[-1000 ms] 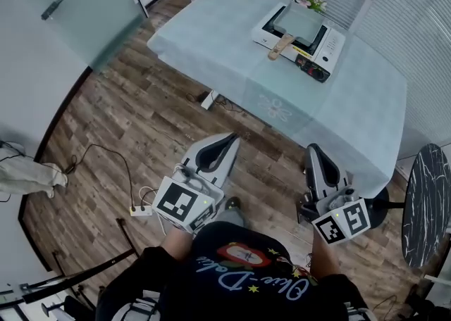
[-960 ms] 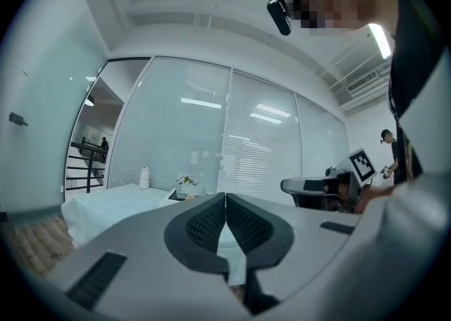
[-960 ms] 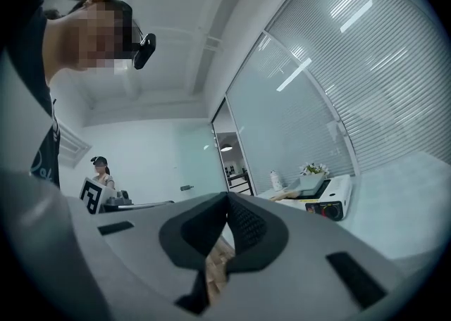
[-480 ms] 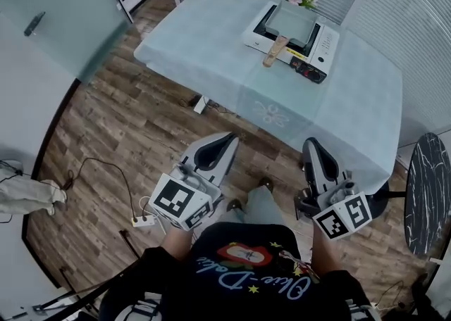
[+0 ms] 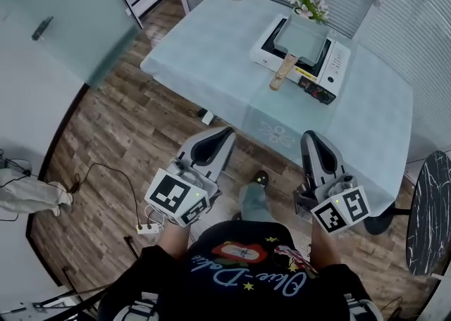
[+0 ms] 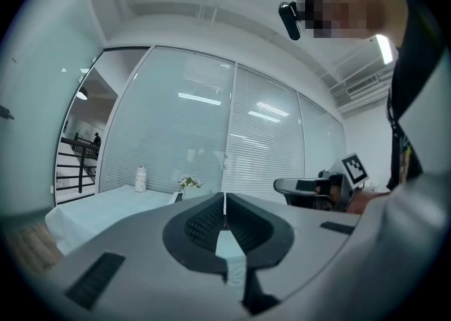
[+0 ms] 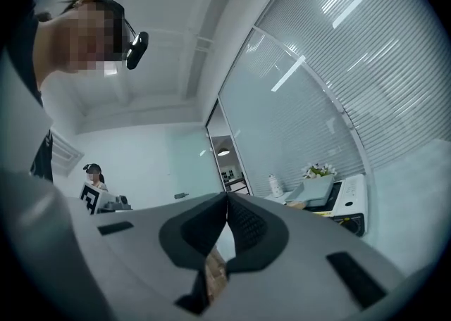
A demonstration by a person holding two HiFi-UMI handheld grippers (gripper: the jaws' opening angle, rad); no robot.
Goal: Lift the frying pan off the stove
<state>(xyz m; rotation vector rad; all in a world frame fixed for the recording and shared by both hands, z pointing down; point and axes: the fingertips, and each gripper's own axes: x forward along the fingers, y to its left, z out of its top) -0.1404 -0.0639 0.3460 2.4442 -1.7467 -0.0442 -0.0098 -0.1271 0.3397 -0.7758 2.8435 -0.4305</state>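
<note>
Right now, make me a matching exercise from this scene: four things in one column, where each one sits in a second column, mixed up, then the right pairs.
Things
1. frying pan
2. stove
3. flowers
4. power strip

Places
A. on the wooden floor, at the end of a cable
B. on top of the stove, wooden handle sticking out toward the person
C. directly on the table, under the pan
D. on the table just beyond the stove's far side

Pairs: 1-B, 2-C, 3-D, 4-A
</note>
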